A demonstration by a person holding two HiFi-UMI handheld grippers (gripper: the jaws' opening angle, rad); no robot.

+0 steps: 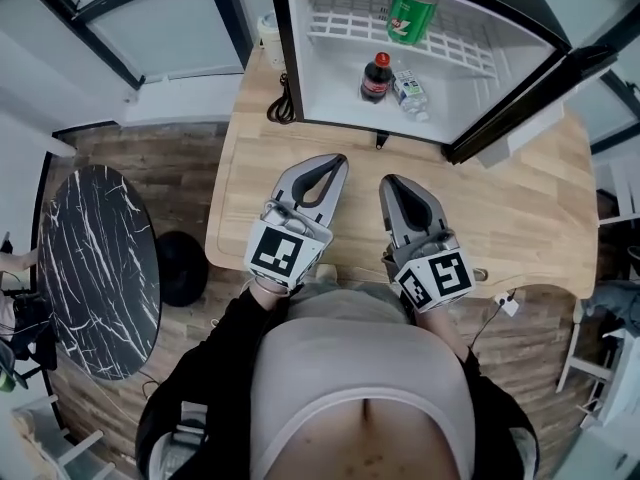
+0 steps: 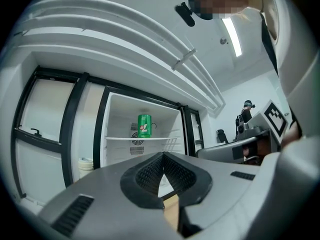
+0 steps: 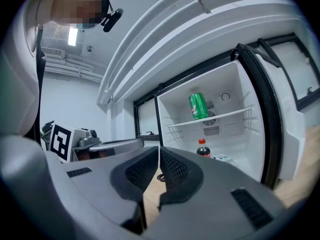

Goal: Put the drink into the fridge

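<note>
The small white fridge [image 1: 480, 68] stands open on the wooden table [image 1: 520, 218]. On its wire shelf a green can [image 1: 411, 15] stands upright, also seen as the green can [image 2: 144, 125] and the green can [image 3: 198, 106]. Below it are a dark cola bottle [image 1: 377, 78] [image 3: 202, 149] and a small clear bottle [image 1: 410, 92] [image 3: 223, 158] lying beside it. My left gripper [image 1: 337, 162] [image 2: 163, 157] and right gripper [image 1: 389, 184] [image 3: 159, 152] hover side by side over the table in front of the fridge. Both are shut with nothing between the jaws.
The fridge door [image 1: 520, 98] swings out to the right. A black cable [image 1: 282, 108] lies on the table left of the fridge, near a white cup [image 1: 268, 33]. A round black marble table [image 1: 95, 268] stands on the floor to the left.
</note>
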